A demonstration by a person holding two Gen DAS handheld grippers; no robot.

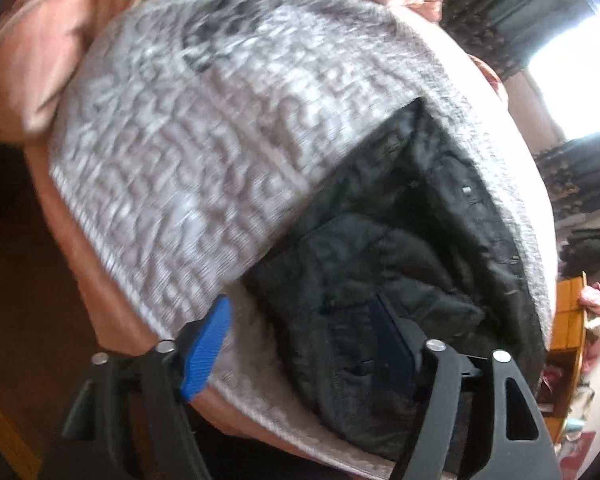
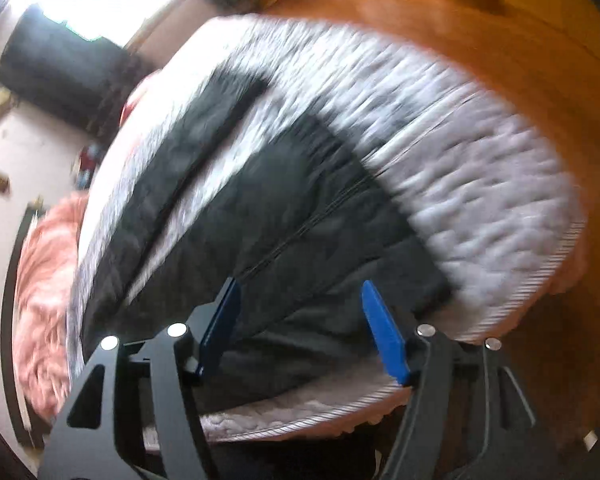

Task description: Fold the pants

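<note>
Both grippers, left and right, gape empty over limp black fabric pants; I'd pinch the lower-frame hem.

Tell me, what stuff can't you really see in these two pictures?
- Black pants, left wrist view: the near end is hidden behind the left tool and its frame.
- Pants, right wrist view: motion blur smears the seams, so I cannot tell how far the fold has got.
- Grey quilt, right wrist view: the pattern is blurred to streaks.
- Items on the orange shelf, left wrist view: too small, and cut off by the edge.
</note>
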